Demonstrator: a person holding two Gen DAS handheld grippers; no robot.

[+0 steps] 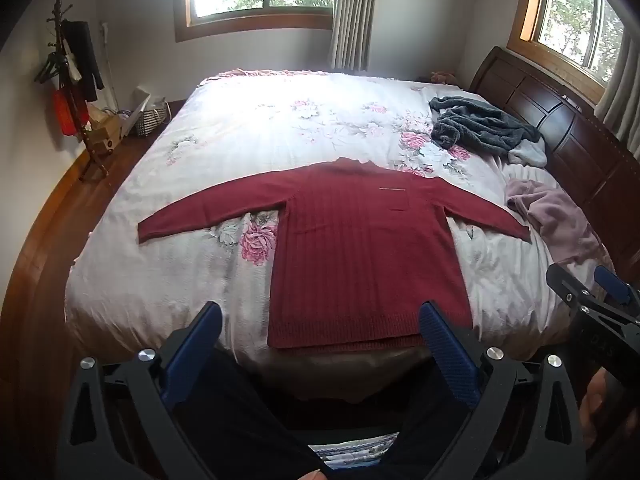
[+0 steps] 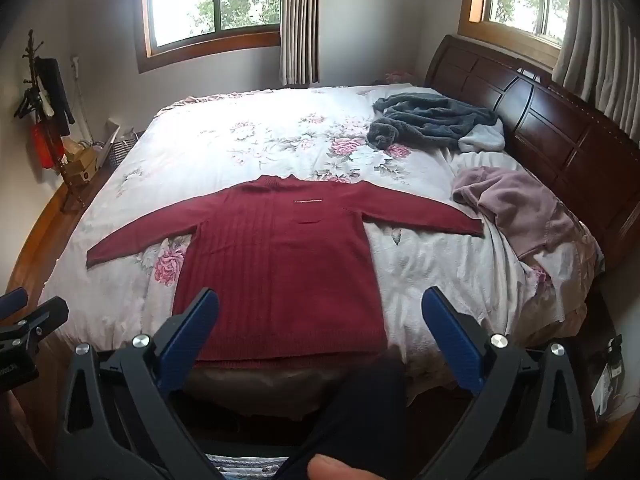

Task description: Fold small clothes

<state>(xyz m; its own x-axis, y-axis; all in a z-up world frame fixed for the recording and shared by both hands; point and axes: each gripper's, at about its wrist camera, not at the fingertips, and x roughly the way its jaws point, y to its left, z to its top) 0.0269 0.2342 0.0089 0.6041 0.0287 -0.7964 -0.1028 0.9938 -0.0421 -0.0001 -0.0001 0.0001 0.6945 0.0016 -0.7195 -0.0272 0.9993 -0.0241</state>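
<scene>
A dark red knitted sweater (image 1: 360,248) (image 2: 284,264) lies flat and face up on the bed, both sleeves spread out sideways and its hem at the near edge. My left gripper (image 1: 320,316) hovers open above the near edge, short of the hem, with nothing between its blue pads. My right gripper (image 2: 320,304) is likewise open and empty, held back from the hem. In the left wrist view the right gripper (image 1: 596,292) shows at the right border. The left gripper's tip (image 2: 28,312) shows at the left border of the right wrist view.
The bed (image 1: 248,128) (image 2: 224,140) has a white floral cover. A grey fleece garment (image 1: 484,126) (image 2: 432,120) and a pink garment (image 1: 556,216) (image 2: 516,208) lie near the dark wooden headboard (image 2: 560,120). A coat stand (image 1: 76,84) and boxes stand at the left wall.
</scene>
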